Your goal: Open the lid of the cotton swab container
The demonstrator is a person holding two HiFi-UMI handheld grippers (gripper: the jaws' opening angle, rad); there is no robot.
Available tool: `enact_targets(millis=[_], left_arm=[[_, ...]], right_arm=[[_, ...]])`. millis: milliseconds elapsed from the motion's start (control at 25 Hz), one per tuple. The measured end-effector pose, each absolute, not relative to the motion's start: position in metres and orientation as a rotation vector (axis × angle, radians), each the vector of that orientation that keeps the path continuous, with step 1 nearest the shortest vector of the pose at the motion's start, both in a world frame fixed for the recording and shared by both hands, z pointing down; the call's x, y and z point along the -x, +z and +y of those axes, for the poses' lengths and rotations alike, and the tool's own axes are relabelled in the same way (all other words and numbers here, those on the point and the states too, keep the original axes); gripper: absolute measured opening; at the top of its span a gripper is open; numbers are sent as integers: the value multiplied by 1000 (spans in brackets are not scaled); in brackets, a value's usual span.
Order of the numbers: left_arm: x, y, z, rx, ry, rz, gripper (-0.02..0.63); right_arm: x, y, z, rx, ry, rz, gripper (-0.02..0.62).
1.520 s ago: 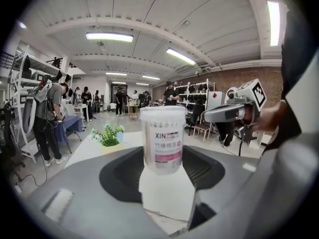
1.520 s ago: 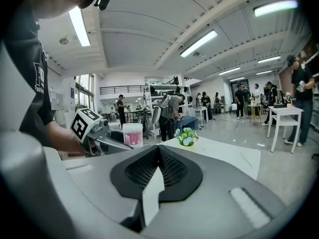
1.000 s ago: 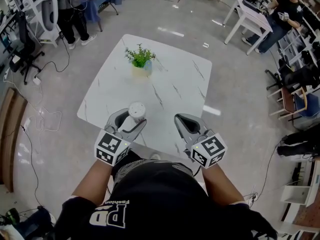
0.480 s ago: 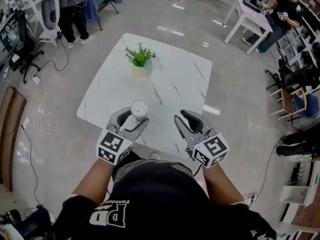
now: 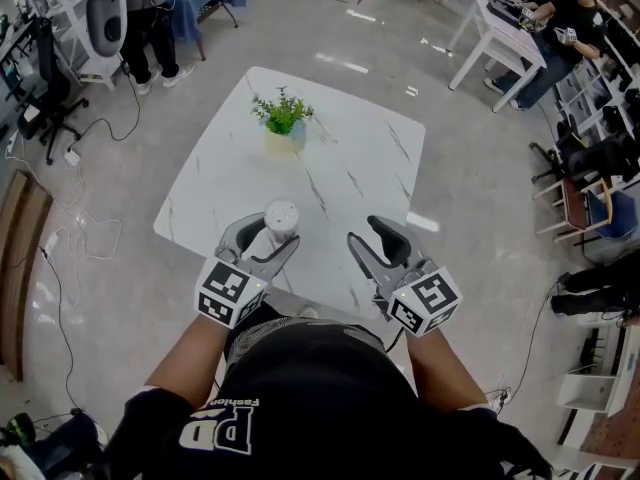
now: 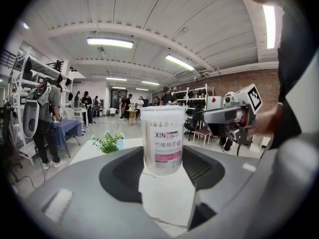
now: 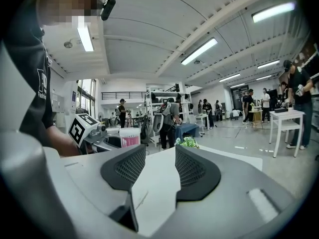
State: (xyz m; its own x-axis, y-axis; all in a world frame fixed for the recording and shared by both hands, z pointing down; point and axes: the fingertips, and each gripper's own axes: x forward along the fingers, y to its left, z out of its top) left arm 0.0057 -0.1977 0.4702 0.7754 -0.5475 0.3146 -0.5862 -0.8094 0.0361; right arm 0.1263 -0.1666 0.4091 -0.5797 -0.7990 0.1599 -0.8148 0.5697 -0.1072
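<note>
The cotton swab container [image 5: 277,224] is a clear tub with a white lid and a pink label, standing upright near the front edge of the white marble table [image 5: 350,158]. My left gripper [image 5: 268,234] is shut on its sides; in the left gripper view the container [image 6: 162,139] fills the gap between the pads. My right gripper [image 5: 368,233] is a little to the right of it, apart from it. Its jaws have just been opening and nothing is between them. In the right gripper view the right gripper [image 7: 159,156] shows bare table between its pads, with the container [image 7: 129,137] far left.
A small potted plant [image 5: 282,118] stands toward the table's far side. A second white table [image 5: 500,43], office chairs and several people are on the floor around. The table's front edge runs just below both grippers.
The right gripper's jaws have gone from shut to apart. The left gripper and the container have stayed where they were.
</note>
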Motion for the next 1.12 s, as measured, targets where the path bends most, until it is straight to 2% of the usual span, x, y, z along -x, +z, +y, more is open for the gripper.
enact_targets(millis=[560,1120], left_arm=[[-9,476,-197,-2836,425,-900,293],[-8,473,-196,-2835,427,-903,293]], right_arm=[[-129,436,-168,-1385,360,-2641,166],[-122,432,-166,-1338,318,-2624,166]])
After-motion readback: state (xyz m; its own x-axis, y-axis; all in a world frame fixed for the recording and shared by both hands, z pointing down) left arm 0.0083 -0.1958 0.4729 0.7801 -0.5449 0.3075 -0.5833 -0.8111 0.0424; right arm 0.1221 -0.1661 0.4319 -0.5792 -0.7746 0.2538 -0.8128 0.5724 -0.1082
